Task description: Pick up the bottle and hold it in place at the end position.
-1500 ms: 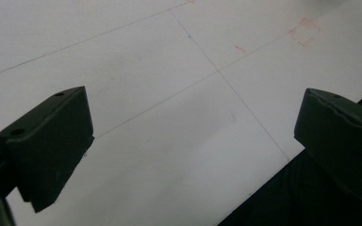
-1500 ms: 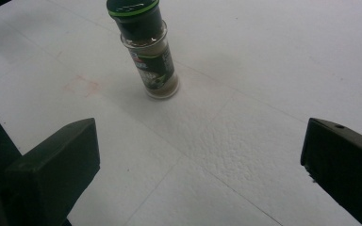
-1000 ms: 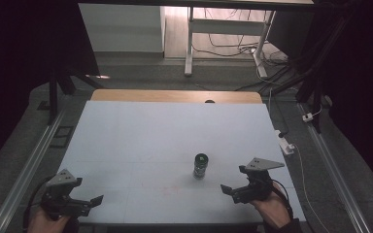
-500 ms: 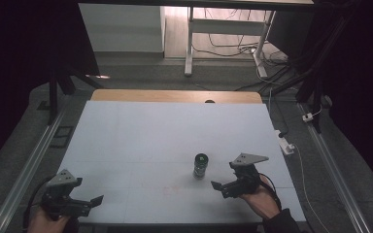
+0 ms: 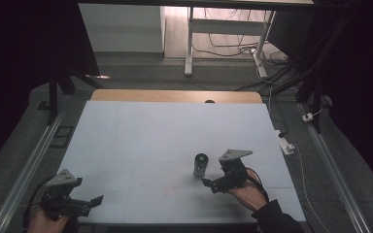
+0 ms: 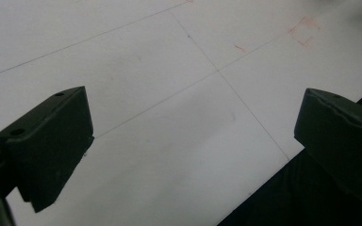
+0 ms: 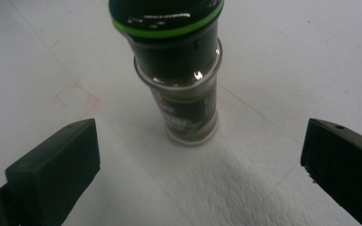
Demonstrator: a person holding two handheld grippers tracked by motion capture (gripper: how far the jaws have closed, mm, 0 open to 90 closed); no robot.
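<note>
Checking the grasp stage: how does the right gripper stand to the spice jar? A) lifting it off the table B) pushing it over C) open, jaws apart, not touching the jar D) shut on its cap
C: in the right gripper view the right gripper is open, and the spice jar stands upright on the table beyond its jaws, untouched.

The right gripper is now closer to the spice jar than 1 second ago. It comes in from the right side of the jar, and its open jaws are now just beside the jar.
</note>
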